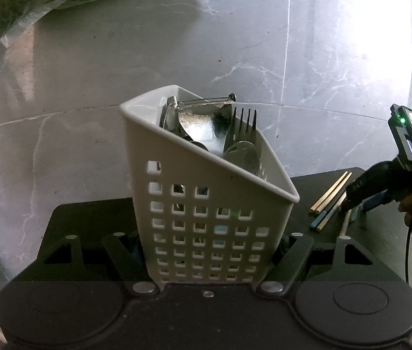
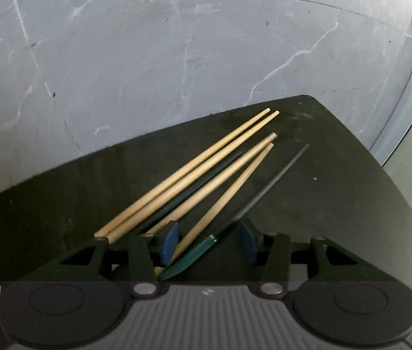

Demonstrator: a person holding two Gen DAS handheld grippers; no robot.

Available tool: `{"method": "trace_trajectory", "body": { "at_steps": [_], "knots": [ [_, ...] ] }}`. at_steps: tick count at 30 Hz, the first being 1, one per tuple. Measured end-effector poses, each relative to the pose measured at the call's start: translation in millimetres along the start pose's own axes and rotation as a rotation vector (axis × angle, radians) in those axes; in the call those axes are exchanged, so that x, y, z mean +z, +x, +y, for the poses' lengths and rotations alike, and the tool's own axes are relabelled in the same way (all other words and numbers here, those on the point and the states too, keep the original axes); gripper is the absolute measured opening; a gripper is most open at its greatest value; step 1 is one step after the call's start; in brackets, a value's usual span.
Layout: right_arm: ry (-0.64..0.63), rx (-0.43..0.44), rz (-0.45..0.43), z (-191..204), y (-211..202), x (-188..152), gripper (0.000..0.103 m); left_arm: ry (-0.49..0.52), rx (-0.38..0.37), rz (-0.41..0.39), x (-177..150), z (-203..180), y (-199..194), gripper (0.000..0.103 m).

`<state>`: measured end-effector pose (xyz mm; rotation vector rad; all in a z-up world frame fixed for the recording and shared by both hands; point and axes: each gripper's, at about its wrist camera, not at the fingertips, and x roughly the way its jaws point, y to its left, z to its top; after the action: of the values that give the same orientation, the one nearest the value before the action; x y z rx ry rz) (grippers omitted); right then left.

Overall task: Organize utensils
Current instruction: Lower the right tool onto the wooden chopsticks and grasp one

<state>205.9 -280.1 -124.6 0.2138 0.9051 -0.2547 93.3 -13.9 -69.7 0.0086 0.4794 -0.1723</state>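
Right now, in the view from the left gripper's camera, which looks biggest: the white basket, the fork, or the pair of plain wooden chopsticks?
1. White basket, by far, though it sits closest to the camera.
2. Fork and plain wooden chopsticks: unsure, since only the fork's top shows above the rim.

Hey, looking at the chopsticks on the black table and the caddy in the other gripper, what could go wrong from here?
1. The right gripper has two chopsticks between its pads, a wooden chopstick and a green-handled chopstick; one may slip away.
2. The left gripper holds the utensil caddy low; its fork makes it top-heavy, so it might tip.
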Motion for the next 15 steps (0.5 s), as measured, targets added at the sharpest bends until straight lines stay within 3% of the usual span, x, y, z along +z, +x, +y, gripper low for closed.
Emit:
{"method": "trace_trajectory", "body": {
  "at_steps": [2,5,8,15],
  "knots": [
    [-0.015,-0.001,-0.003,-4.5,-4.2,-5.3,0.030,0.001,-0.001,0.000,-0.1,-0.1,0.2,0.077],
    [-0.034,0.012,0.005,-13.4,-10.2,-12.6,0.021,0.000,-0.001,-0.001,-0.4,-0.1,0.4,0.077],
    [-0.056,0.046,0.030,-26.1,-18.5,-20.8,0.016,-0.001,-0.003,-0.002,-0.8,-0.1,0.2,0.077],
    [-0.104,0.127,0.097,-51.8,-40.7,-45.1,0.016,0.003,-0.009,-0.004,-1.6,1.3,0.2,0.077]
  ]
}}
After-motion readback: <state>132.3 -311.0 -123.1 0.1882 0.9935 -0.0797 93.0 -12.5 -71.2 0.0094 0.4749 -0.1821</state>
